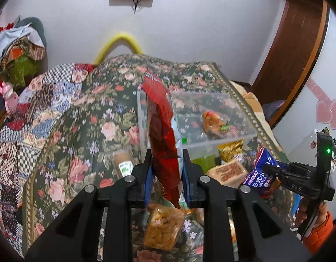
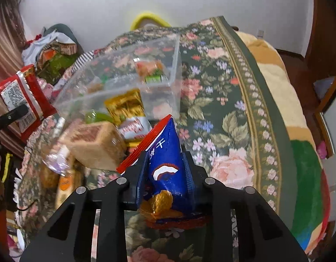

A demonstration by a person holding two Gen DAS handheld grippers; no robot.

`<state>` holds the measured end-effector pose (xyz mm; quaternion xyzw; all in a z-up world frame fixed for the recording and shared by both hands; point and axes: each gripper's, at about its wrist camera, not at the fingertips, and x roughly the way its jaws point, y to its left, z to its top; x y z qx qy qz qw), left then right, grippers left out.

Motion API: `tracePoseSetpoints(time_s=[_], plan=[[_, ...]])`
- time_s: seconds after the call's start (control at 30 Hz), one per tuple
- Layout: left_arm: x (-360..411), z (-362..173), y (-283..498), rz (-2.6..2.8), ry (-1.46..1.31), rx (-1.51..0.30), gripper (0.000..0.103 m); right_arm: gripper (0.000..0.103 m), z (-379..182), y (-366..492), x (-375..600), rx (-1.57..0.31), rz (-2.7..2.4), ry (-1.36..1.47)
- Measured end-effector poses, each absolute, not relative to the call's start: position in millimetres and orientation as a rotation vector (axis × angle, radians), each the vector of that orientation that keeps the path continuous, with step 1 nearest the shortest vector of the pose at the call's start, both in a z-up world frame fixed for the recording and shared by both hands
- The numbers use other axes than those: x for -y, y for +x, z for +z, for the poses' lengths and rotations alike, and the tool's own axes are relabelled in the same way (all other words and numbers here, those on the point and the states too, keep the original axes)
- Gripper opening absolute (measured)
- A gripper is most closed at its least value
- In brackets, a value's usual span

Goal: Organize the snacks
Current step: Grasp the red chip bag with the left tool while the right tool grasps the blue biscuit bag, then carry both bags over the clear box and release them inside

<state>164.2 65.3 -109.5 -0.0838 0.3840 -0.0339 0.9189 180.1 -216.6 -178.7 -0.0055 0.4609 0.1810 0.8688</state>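
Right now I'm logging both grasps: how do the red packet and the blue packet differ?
The red packet sits in the left gripper; the blue packet sits in the right gripper. Red stands tall before the clear box; blue shows a white fan mark and a red edge. Both are clamped upright, off the floral cloth.

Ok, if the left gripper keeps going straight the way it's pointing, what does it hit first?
Probably the clear plastic box: the left gripper, shut on the red snack bag, points at its near left corner. The bag's top looks level with the box wall, though depth is unclear.
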Motion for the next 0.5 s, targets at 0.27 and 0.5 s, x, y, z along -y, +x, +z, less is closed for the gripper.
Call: tracePoseSetpoints(time_s=[0.27,0.5], plan=[[-56.6,-84.8,175.0,-0.082,-0.159,-0.722,0.023,0.023,-147.5,184.1,209.0,-0.874,0.386,-0.042],[-48.8,-75.2,194.5,-0.086,-0.14,-0.688,0.023,0.023,-111.5,196.0,197.4,-0.767,0.413,-0.019]])
